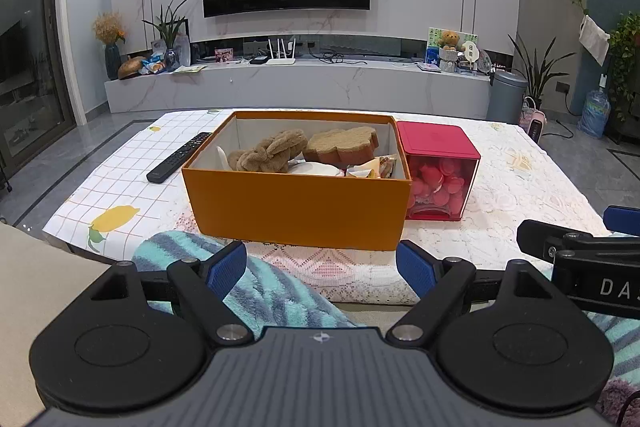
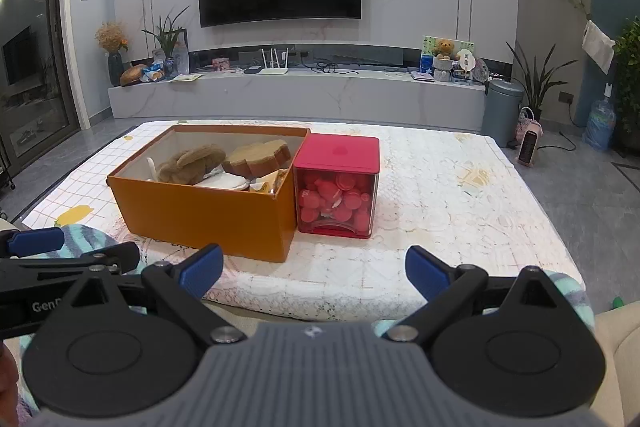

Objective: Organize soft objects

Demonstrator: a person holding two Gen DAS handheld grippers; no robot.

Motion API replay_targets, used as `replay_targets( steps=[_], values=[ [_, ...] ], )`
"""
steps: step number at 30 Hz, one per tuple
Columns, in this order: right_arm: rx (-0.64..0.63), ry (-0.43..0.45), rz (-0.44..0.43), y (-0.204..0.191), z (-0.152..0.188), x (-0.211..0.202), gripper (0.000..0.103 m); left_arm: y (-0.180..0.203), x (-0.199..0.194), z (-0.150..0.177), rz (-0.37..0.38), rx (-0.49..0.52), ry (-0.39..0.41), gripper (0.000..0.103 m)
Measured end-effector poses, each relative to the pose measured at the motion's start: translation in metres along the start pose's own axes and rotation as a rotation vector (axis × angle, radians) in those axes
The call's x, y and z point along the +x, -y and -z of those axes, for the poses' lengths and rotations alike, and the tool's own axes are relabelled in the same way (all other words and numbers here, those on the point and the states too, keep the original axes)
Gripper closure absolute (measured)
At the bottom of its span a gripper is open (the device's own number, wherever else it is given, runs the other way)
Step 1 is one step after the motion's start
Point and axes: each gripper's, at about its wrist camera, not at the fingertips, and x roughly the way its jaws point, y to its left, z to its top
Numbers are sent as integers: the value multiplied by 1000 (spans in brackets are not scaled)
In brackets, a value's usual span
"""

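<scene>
Left wrist view showed the table, then the orange box on it, already holding a brown plush toy. Nearest lay the striped fleece blanket. Both the left gripper and right gripper gaped wide, empty. Pinching a bunched fold would probably grip best.

The right claw reads "DA"; the left claw reads "Gen".

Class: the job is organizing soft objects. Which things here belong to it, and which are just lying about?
Job: orange box, brown plush toy, brown sponge, striped teal towel.
Lying about: TV remote, red container of pink caps.
</scene>
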Motion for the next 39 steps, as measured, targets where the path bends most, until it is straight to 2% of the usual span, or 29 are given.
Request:
replay_targets(
  steps=[39],
  values=[
    [0,-8,-6,-3,4,1,7,0,-3,-2,15,16,11,4]
  ],
)
